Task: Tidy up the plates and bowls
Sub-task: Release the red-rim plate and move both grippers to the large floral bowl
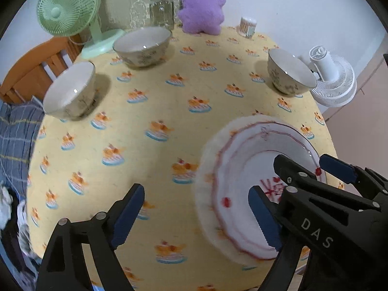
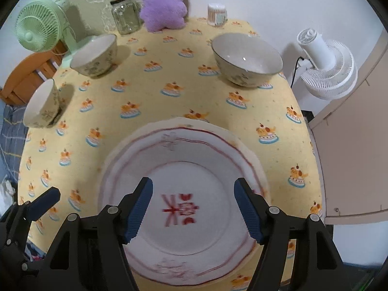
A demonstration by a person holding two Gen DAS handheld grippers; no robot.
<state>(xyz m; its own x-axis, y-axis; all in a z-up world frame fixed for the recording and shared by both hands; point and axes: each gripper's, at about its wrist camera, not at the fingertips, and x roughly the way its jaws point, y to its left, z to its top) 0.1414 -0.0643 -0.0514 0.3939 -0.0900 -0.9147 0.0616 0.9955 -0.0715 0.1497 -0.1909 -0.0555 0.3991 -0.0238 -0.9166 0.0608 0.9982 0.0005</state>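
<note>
A white plate [image 2: 184, 223] with red trim and a red mark in its middle lies on the yellow tablecloth [image 2: 157, 97] at the near edge; it also shows in the left wrist view [image 1: 237, 169]. My right gripper [image 2: 193, 208] is open above the plate, and it shows from the side in the left wrist view [image 1: 300, 169]. My left gripper [image 1: 196, 215] is open, just left of the plate. Three patterned bowls stand on the table: one at the far right [image 2: 247, 58], one at the far left [image 2: 95, 54], one at the left edge [image 2: 42, 105].
A green fan [image 2: 38, 29], a glass jar [image 2: 125, 17], a purple plush toy [image 2: 163, 6] and a cotton-swab tub [image 2: 215, 13] line the table's far edge. A white fan [image 2: 327, 68] stands off the right side. An orange chair [image 1: 31, 72] is at left.
</note>
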